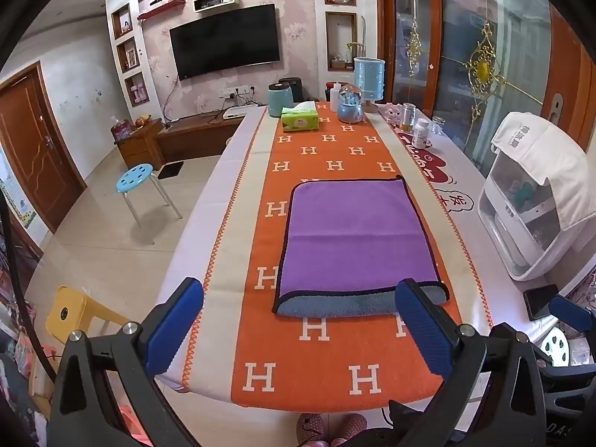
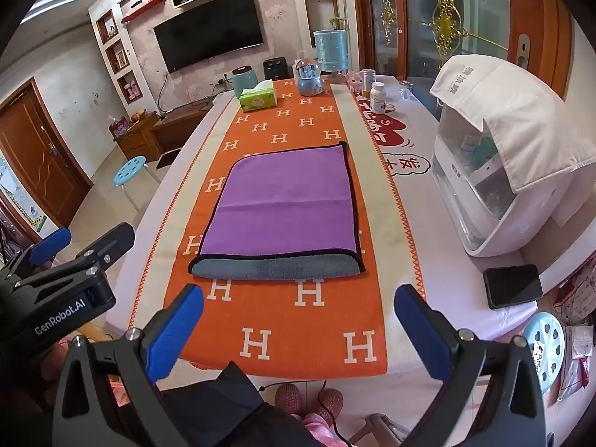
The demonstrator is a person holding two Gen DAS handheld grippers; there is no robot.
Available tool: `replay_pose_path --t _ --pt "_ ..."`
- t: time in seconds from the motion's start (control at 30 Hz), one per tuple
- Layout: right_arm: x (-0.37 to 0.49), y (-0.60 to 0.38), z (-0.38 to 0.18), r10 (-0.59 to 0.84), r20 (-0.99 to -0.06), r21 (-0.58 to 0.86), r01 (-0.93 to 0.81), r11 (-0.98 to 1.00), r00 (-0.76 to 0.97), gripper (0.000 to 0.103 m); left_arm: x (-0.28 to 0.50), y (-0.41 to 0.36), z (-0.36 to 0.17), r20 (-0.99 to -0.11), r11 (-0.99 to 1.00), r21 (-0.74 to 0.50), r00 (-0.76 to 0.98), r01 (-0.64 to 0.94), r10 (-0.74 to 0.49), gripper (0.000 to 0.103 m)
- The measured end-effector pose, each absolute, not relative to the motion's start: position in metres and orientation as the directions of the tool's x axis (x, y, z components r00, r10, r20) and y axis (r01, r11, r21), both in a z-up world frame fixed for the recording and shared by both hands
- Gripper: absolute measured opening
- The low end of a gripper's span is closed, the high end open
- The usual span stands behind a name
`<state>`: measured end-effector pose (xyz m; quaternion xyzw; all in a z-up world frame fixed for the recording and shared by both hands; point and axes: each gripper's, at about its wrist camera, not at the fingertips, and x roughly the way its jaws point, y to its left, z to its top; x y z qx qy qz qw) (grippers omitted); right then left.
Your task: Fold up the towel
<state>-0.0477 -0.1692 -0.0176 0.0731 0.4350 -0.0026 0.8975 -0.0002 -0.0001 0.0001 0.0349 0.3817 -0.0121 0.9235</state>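
On the orange runner (image 1: 335,354), lengthwise down the middle of the bench (image 1: 231,171): purple towel (image 1: 354,231), flat, dark-trimmed, with a faint crease across its middle and a grey layer showing along the near edge. Looks folded once already, purple face up over grey, or else with only the near hem turned back; hard to tell which. Just short of the towel's near edge, and above it: left hand-held gripper (image 1: 298,324), blue pads spread wide, nothing between them, right pad overlapping the towel's near right corner in view but apparently not touching. Likewise the right hand-held gripper (image 2: 298,331), spread and empty, well back from the same near edge.

Step in hand, by judgement: between folds, lining up for a grasp. Next move likely calls for lowering each hand-held gripper to a corner of one edge, pinching all layers together, then carrying that edge across to the opposite one along the crease.

Beyond the towel's far edge: green tissue box (image 1: 300,119). Right of the towel: white appliance (image 2: 495,171), black phone (image 2: 512,285).
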Motion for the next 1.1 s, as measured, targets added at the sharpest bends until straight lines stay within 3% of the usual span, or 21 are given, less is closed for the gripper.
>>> replay_pose_path --t 1.1 --pt "-0.0466 -0.1686 -0.0229 0.044 -0.794 0.117 0.082 0.99 0.607 0.102 -0.0046 -0.0015 -0.0009 -0.699 0.996 0.066 0.715 0.058 0.004 0.102"
